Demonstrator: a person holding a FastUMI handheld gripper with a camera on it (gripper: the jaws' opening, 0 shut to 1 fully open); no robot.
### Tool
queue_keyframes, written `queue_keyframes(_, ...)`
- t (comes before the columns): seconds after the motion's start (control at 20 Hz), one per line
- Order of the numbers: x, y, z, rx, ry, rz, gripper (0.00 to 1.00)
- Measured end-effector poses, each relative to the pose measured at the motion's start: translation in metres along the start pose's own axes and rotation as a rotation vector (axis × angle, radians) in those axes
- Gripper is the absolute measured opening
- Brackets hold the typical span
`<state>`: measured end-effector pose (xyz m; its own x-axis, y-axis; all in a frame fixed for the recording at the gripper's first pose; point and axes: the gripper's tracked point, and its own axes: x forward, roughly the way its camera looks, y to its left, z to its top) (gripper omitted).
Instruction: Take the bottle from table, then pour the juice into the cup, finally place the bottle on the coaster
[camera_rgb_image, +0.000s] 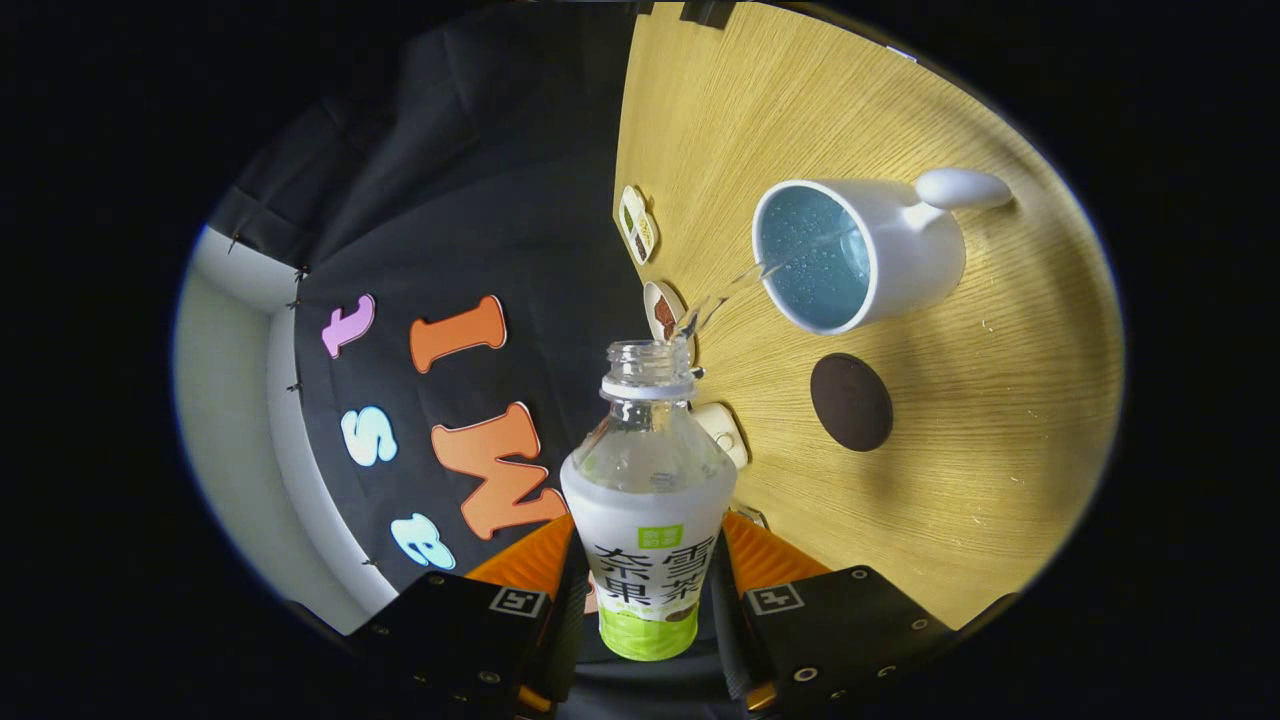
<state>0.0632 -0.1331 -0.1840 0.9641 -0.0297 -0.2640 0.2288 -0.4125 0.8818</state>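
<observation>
My gripper (648, 575) is shut on a clear plastic bottle (648, 500) with a white and green label, both orange fingers (765, 560) pressing its sides. The whole view is rolled sideways, so the bottle is tipped. Its cap is off, and a thin clear stream runs from the bottle's mouth (648, 358) into the white cup (860, 250), which has a blue inside and a handle on its far side. Liquid with bubbles lies in the cup. A dark brown round coaster (851, 402) rests on the wooden table (980, 450) beside the cup, beyond the fingers.
Small white dishes (637, 222) with bits of food line the table's edge near the bottle's mouth, another dish (662, 310) right behind the stream and one more (722, 432) beside the bottle's shoulder. The black cloth wall hangs past that edge.
</observation>
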Motion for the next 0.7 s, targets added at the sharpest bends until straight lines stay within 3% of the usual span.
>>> queue_keyframes(0.7,-0.0001,0.0058,0.0059,0.079,-0.016,0.012,0.58)
